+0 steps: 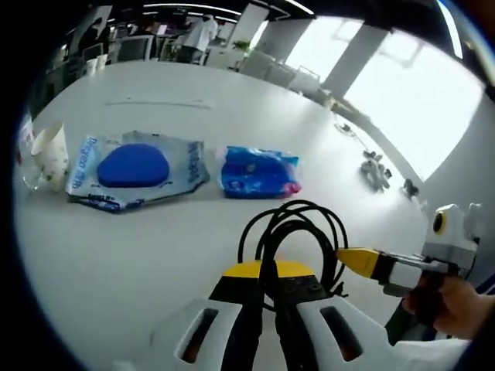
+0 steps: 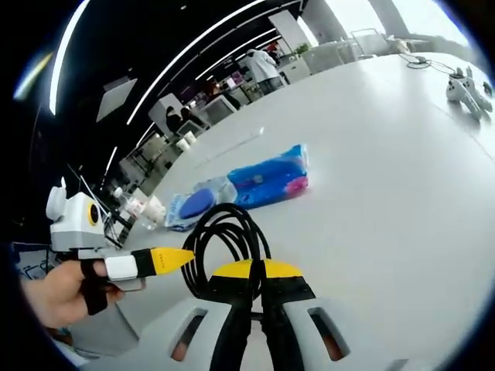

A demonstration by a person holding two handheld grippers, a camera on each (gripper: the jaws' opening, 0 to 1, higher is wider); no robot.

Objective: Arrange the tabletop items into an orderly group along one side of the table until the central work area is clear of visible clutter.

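A: Where's the coiled black cable?

B: Low centre of the left gripper view, clenched in the left tongs. The right tongs grip the same loop, low centre of their view.

A: And the group?

B: Upper left: a clear flat pouch with a blue oval pad, a blue printed packet, a white paper cup on the white counter.

A: Advice?

B: Probably carry the coil level, both tongs tight, and set it beside the packet, so loops don't sprawl.
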